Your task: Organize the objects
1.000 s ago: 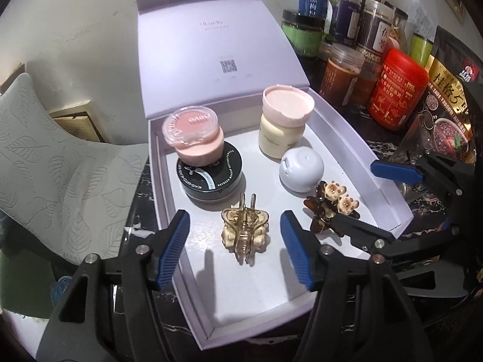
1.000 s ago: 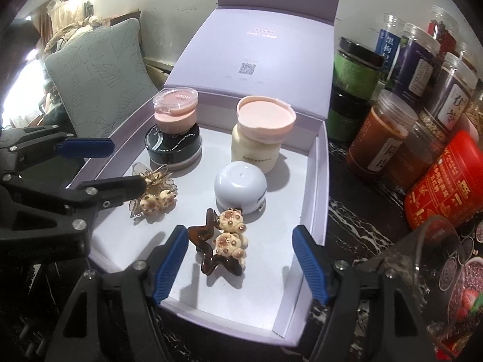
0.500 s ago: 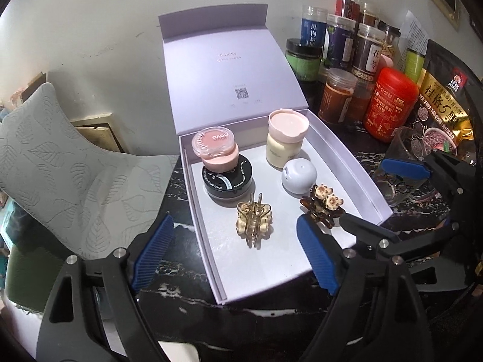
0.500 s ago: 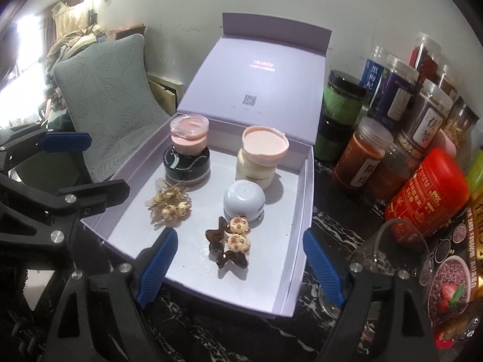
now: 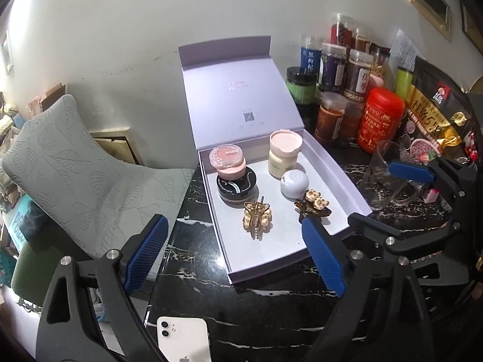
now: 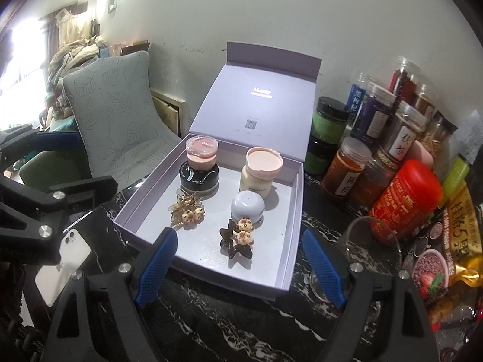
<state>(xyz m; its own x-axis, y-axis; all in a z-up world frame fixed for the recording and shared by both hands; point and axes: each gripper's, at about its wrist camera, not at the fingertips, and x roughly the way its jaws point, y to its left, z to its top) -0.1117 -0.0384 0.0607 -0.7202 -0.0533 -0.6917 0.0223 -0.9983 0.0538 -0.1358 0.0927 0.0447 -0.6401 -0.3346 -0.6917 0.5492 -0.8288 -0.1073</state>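
Note:
An open lilac box (image 5: 341, 181) (image 6: 289, 259) sits on the black marble table. Inside are a pink jar (image 5: 227, 160) stacked on a black jar (image 5: 237, 185), a cream jar with pink lid (image 5: 283, 154), a white dome jar (image 5: 294, 183), a gold hair claw (image 5: 256, 218) (image 6: 185, 211) and a brown bear hair claw (image 5: 314, 205) (image 6: 238, 236). My left gripper (image 5: 234, 256) is open and empty, held back above the table before the box. My right gripper (image 6: 238, 268) is open and empty, in front of the box's near wall.
Several spice jars (image 6: 377, 138), a red canister (image 5: 380, 120) and a snack bag (image 6: 452, 241) stand right of the box. A glass cup (image 5: 383, 175) is by the box's right side. A white phone (image 5: 184, 339) lies near the front. A grey cushion (image 5: 75, 175) is left.
Both grippers have pulled back and up from the box, open and empty throughout. The two hair claws stay lying in the box. The phone has come into view.

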